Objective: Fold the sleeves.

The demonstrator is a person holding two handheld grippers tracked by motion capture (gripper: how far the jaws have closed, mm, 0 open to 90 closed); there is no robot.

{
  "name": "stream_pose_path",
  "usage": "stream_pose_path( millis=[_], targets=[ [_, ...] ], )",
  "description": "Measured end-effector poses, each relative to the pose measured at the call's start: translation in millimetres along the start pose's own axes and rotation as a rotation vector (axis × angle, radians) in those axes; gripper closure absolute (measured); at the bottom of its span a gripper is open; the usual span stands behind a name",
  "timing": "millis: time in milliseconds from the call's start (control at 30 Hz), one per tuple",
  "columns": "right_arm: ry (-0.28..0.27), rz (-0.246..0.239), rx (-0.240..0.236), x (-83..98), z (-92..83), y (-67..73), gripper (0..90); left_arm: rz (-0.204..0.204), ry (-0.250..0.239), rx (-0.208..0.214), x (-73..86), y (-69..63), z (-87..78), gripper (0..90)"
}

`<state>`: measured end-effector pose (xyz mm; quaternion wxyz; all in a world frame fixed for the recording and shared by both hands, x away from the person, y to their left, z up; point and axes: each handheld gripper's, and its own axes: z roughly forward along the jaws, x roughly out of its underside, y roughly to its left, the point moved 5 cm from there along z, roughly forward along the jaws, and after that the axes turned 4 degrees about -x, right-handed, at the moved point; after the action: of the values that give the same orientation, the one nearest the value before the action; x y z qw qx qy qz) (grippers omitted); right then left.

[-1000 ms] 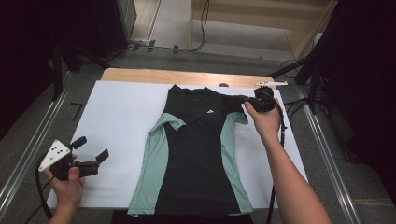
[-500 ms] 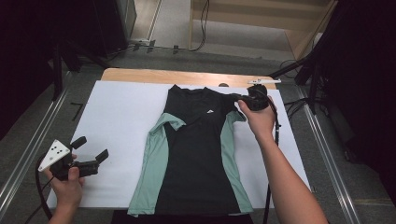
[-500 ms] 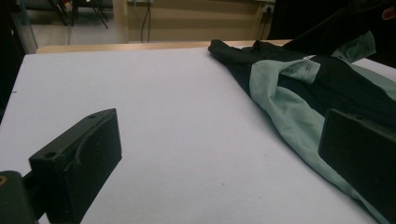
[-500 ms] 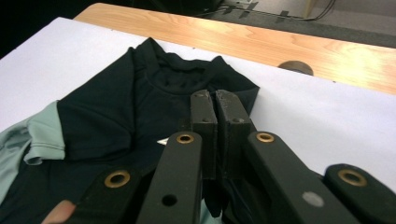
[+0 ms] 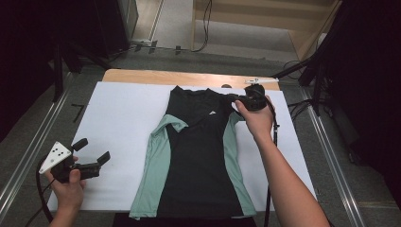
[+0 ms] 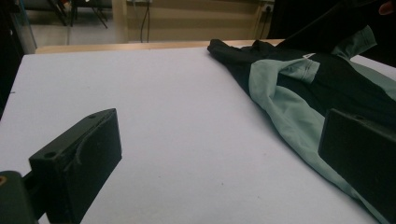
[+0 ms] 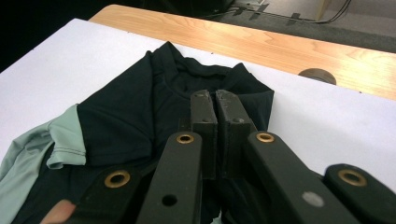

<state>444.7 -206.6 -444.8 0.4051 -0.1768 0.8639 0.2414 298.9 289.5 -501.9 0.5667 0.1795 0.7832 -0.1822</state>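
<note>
A black shirt (image 5: 198,156) with mint-green side panels lies flat on the white table cover (image 5: 123,123), collar toward the far edge. Its left sleeve is folded in over the chest. My right gripper (image 5: 235,100) is at the shirt's right shoulder, shut on the black right sleeve. The sleeve rises off the table toward that hand in the left gripper view. In the right gripper view the two jaws (image 7: 215,98) stand together above the collar of the shirt (image 7: 126,116). My left gripper (image 5: 93,150) hovers open near the front left corner, away from the shirt (image 6: 299,88), with nothing between its jaws (image 6: 224,149).
A bare wooden strip (image 5: 142,75) runs along the table's far edge, with a round hole (image 7: 320,74) in it. Metal rails flank the table on both sides. Cables lie on the floor at the right.
My right gripper has moved left toward the shirt's middle, drawing the right sleeve in with it. The left gripper has stayed where it was.
</note>
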Motion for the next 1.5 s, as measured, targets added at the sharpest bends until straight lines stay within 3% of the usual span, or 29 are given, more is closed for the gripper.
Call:
stream_pose_path(
  millis=[833, 1500],
  targets=[
    [0.008, -0.026, -0.037, -11.6, 17.0, 28.8, 85.6, 0.001, 0.0, 0.002, 0.1, -0.1, 0.1, 0.0],
    [0.063, -0.042, -0.062, -1.3, 42.0, 44.0, 85.6, 0.004, 0.003, 0.003, 0.1, -0.3, 0.0, 0.0]
  ],
)
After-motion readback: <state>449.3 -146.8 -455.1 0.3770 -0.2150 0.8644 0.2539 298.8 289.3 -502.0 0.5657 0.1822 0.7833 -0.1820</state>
